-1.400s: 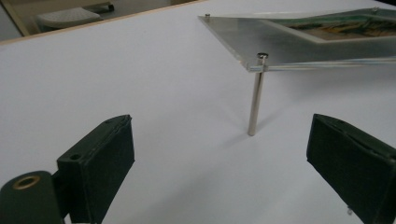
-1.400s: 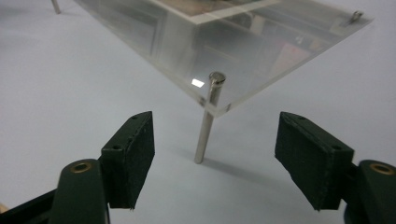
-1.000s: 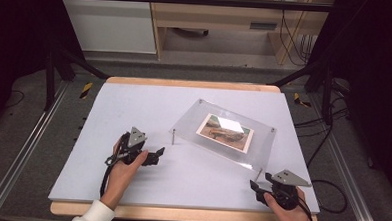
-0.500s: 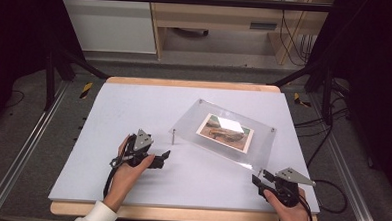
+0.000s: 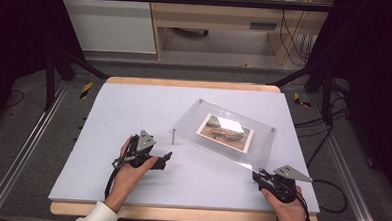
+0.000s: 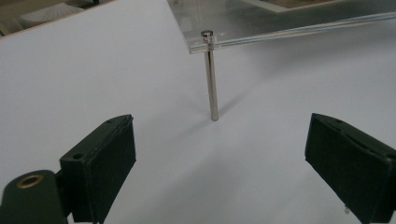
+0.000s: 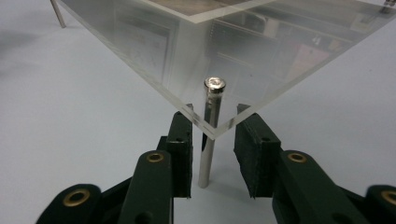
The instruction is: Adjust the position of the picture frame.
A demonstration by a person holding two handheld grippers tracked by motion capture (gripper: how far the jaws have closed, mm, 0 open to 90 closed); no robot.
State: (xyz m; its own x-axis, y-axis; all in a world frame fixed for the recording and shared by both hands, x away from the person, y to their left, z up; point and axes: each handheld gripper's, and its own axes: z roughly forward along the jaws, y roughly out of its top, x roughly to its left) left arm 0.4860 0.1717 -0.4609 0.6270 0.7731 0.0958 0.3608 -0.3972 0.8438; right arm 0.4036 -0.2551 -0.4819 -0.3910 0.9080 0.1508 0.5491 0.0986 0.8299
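The right tool (image 7: 212,154) is closing its jaws around the near-corner leg (image 7: 208,140) of the clear frame (image 5: 223,134), which is standing tilted on thin metal pins on the white tabletop (image 5: 108,116); the pin is sitting between the pads, with a sliver of gap showing on each side, so the pinch is not yet made. The left tool (image 6: 224,168) is waiting spread wide, aimed at the frame's left-corner pin (image 6: 211,79) (well short of it). Judging by this, the step in hand is gripping a leg, and the next move is calling for a squarer, firmer squeeze low on that pin, without nudging the frame sideways.
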